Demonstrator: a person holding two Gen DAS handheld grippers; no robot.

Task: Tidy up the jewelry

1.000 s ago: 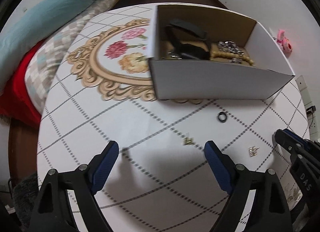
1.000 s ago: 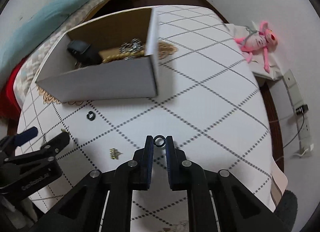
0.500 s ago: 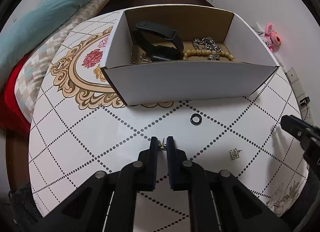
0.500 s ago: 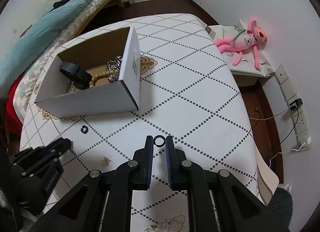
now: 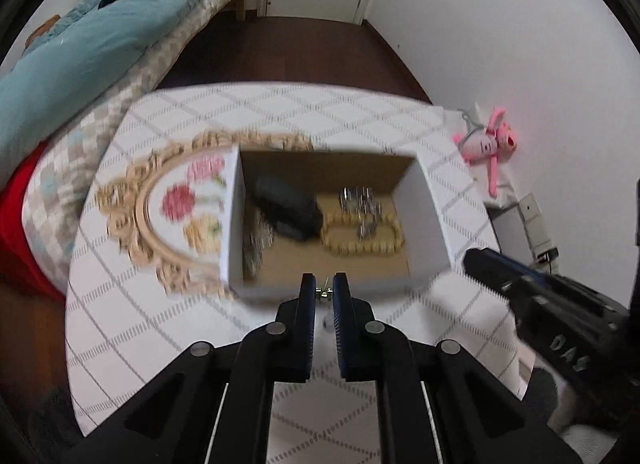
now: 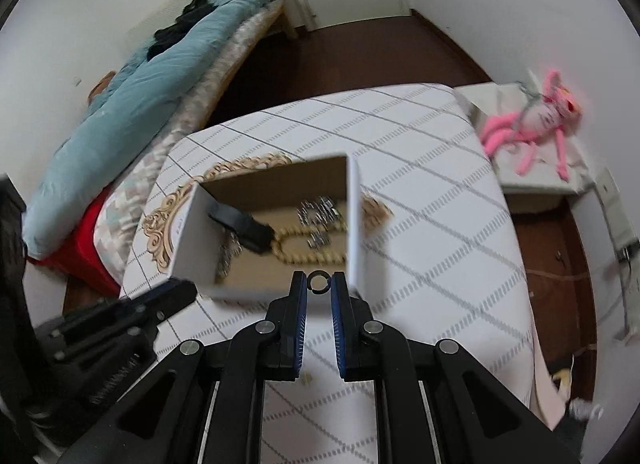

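My left gripper (image 5: 323, 291) is shut on a small gold earring (image 5: 323, 292) and holds it high above the table, at the near wall of the white cardboard box (image 5: 434, 220). My right gripper (image 6: 319, 283) is shut on a black ring (image 6: 319, 280), raised by the box's (image 6: 354, 224) near right corner. Inside the box lie a black band (image 5: 290, 210), a beige bead bracelet (image 5: 360, 242) and silver chain pieces (image 5: 358, 198). The right gripper also shows at the right of the left wrist view (image 5: 520, 284).
The table (image 6: 440, 204) has a white cloth with a diamond grid and a gold floral medallion (image 5: 168, 216). A bed with a teal duvet (image 5: 80, 48) lies to the left. A pink plush toy (image 6: 532, 124) sits on a stand to the right. A small item (image 6: 307, 378) lies on the cloth.
The left gripper closed on the gold earring and lifted it off the table toward the box. The right gripper, still holding the black ring, rose and moved over to the box.
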